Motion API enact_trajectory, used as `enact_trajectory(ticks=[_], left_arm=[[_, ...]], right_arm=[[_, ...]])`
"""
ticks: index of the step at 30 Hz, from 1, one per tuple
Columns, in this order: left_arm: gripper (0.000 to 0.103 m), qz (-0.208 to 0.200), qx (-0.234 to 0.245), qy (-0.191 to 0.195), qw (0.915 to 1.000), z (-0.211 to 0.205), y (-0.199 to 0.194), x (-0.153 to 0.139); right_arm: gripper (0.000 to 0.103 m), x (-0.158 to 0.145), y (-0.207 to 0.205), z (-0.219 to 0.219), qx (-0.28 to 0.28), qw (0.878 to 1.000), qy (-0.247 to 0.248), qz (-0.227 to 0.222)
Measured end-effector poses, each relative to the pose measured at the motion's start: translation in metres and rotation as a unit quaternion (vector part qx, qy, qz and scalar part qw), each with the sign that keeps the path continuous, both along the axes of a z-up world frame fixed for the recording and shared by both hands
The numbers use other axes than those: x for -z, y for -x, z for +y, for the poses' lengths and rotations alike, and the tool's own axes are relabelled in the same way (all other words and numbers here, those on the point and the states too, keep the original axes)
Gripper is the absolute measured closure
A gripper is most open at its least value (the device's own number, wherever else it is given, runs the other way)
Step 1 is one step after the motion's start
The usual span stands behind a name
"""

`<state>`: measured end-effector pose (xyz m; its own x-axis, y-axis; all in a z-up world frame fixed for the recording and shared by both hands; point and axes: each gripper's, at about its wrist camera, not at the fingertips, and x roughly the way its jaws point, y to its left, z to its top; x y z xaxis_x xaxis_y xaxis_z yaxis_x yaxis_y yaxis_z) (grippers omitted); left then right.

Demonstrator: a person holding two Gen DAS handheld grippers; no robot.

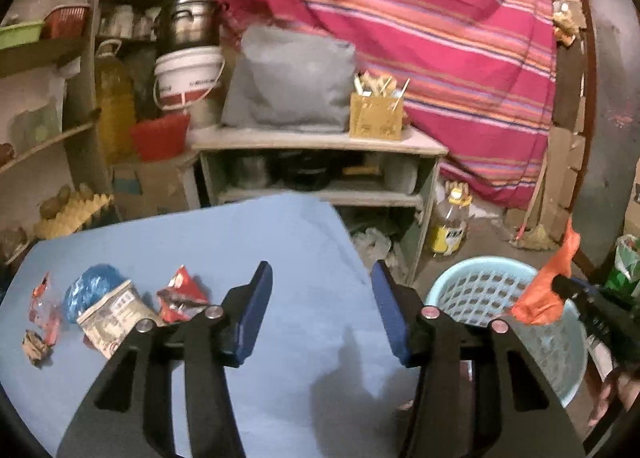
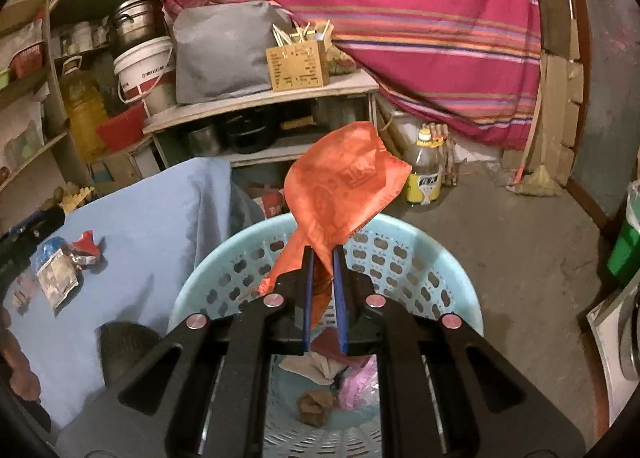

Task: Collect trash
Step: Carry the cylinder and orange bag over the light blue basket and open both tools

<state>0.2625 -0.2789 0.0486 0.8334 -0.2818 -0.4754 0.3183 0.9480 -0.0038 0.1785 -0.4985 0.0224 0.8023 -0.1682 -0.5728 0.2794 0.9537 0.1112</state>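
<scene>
My right gripper (image 2: 322,252) is shut on an orange plastic bag (image 2: 348,178) and holds it above the light blue basket (image 2: 448,270), which has some trash at its bottom. In the left wrist view the orange bag (image 1: 544,290) hangs over the basket (image 1: 472,290) at the right. My left gripper (image 1: 322,278) is open and empty above the blue-covered table (image 1: 280,242). Trash lies on the table's left: a red wrapper (image 1: 182,294), a white packet (image 1: 114,312), a blue bag (image 1: 94,282) and small scraps (image 1: 42,318).
A low shelf unit (image 1: 316,146) with a grey bag (image 1: 292,78) and a cardboard box (image 1: 376,116) stands behind the table. A bottle (image 2: 424,170) stands on the concrete floor. A striped cloth (image 1: 420,18) hangs behind.
</scene>
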Motion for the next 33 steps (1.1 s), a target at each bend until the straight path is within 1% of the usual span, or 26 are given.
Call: enact_trajectory(ticks=[2,4,5,7,9,11,12,15,19,21,25,27,29,33], left_arm=[[0.051,0.007,-0.002,-0.009,0.9999,0.004,0.0,0.007],[0.043,0.018,0.002,-0.013,0.9998,0.007,0.004,0.016],[0.036,0.021,0.003,-0.015,0.9997,0.007,0.008,0.02],[0.031,0.022,0.006,-0.019,0.9996,0.007,0.016,0.027],[0.024,0.022,0.01,-0.035,0.9991,0.003,0.027,0.033],[0.021,0.03,0.022,-0.033,0.9988,0.0,0.036,0.036],[0.018,0.035,0.027,-0.029,0.9986,0.0,0.04,0.037],[0.012,0.041,0.039,-0.016,0.9982,-0.003,0.053,0.04],[0.009,0.054,0.054,-0.016,0.997,-0.01,0.069,0.047],[0.008,0.061,0.049,-0.018,0.9968,-0.014,0.074,0.05],[0.008,0.079,0.03,-0.001,0.9964,-0.028,0.076,0.052],[0.008,0.077,0.023,0.001,0.9968,-0.037,0.078,0.049],[0.007,0.073,0.015,-0.004,0.9972,-0.046,0.078,0.049],[0.007,0.089,-0.004,-0.025,0.9957,-0.061,0.067,0.058]], right_arm=[[0.093,0.003,-0.004,-0.002,-0.002,1.0,-0.01,0.005],[0.093,0.006,-0.005,-0.001,-0.003,1.0,-0.01,0.01],[0.093,0.007,-0.006,-0.001,-0.005,1.0,-0.011,0.013],[0.093,0.009,-0.006,0.0,-0.006,1.0,-0.01,0.016],[0.093,0.009,-0.007,0.001,-0.007,1.0,-0.008,0.018],[0.093,0.009,-0.006,0.0,-0.005,1.0,-0.007,0.018],[0.093,0.009,-0.006,0.0,-0.004,1.0,-0.007,0.018],[0.093,0.008,-0.002,-0.004,-0.001,1.0,-0.008,0.016],[0.093,0.007,0.005,-0.007,0.002,1.0,-0.007,0.016],[0.093,0.006,0.007,-0.008,0.004,1.0,-0.006,0.017],[0.093,0.006,0.013,-0.011,0.004,1.0,-0.007,0.017],[0.093,0.006,0.013,-0.012,0.005,1.0,-0.009,0.015],[0.093,0.005,0.016,-0.014,0.007,1.0,-0.013,0.012],[0.093,0.004,0.023,-0.021,0.01,1.0,-0.021,0.008]])
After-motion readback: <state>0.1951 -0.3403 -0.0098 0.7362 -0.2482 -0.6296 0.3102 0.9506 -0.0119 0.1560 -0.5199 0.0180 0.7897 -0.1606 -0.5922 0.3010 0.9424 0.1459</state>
